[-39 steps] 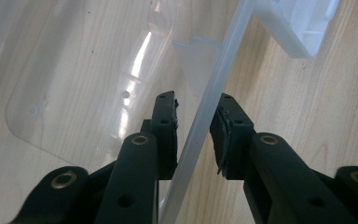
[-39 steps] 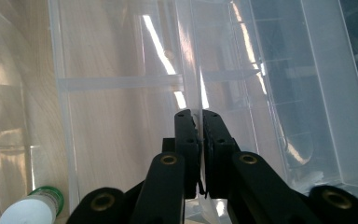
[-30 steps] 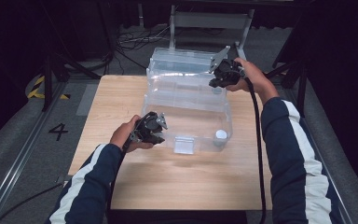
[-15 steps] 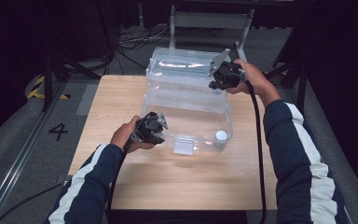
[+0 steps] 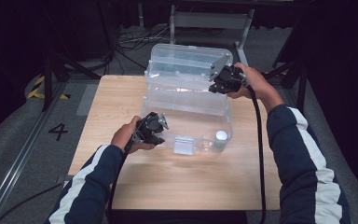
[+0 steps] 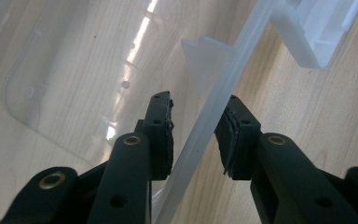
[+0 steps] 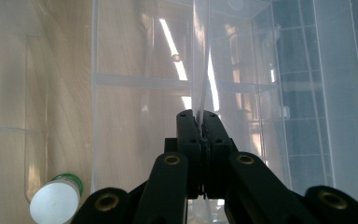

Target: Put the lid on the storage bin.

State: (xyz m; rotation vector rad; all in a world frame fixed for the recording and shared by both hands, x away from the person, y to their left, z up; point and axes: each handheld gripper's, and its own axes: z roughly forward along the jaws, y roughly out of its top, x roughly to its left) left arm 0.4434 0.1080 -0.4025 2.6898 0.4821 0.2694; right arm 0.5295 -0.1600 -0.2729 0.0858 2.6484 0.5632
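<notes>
Little has shifted: the clear plastic box (image 5: 186, 107) stays mid-bench (image 5: 121, 98). The right tool (image 5: 223, 80) remains clamped on its thin wall; the left tool (image 5: 151, 130) straddles the front rim, parted. A white-capped bottle (image 5: 221, 136) lies inside.

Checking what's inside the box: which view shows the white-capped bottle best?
The right gripper view: the white-capped bottle appears close, its green collar visible through the clear box. The high view shows it small, at the front corner.
</notes>
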